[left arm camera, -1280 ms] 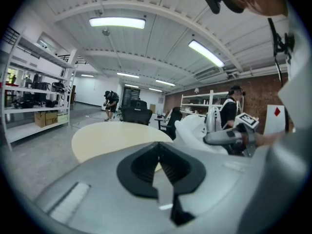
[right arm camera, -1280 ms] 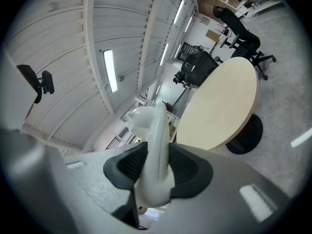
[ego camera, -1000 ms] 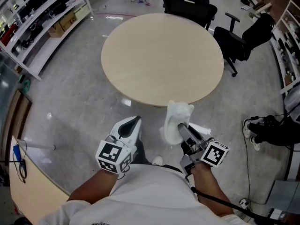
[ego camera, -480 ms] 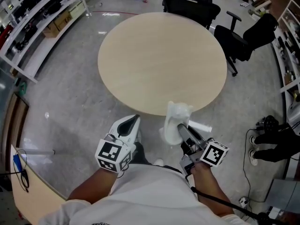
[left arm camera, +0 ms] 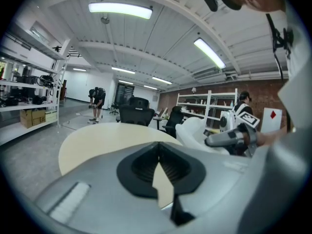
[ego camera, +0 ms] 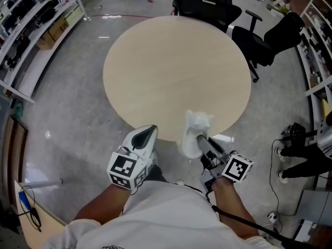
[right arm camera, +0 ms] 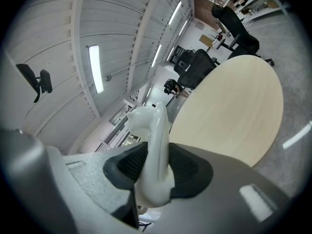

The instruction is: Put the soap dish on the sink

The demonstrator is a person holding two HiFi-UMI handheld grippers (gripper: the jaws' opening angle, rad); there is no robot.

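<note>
- Black-padded left gripper, lower left of centre in the head view: its jaws are closed together with nothing between them. It has no part in the carry, and I judge it best held to the side of the load.
- White soap dish, just right of centre and low in the frame: it stands on edge, clamped between the pads of the right gripper, above the floor by the near rim of the round table.
- No sink shows in any view, so the step in hand looks like carrying. A glossy dish pinched by its thin wall may slip or swing, so a firm squeeze, a steady wrist and a level set-down before letting go seem wise.
- Counts, left to right: one run of shelving at upper left, two grippers, one beige table, one soap dish, two black office chairs that I can make out at upper right.
</note>
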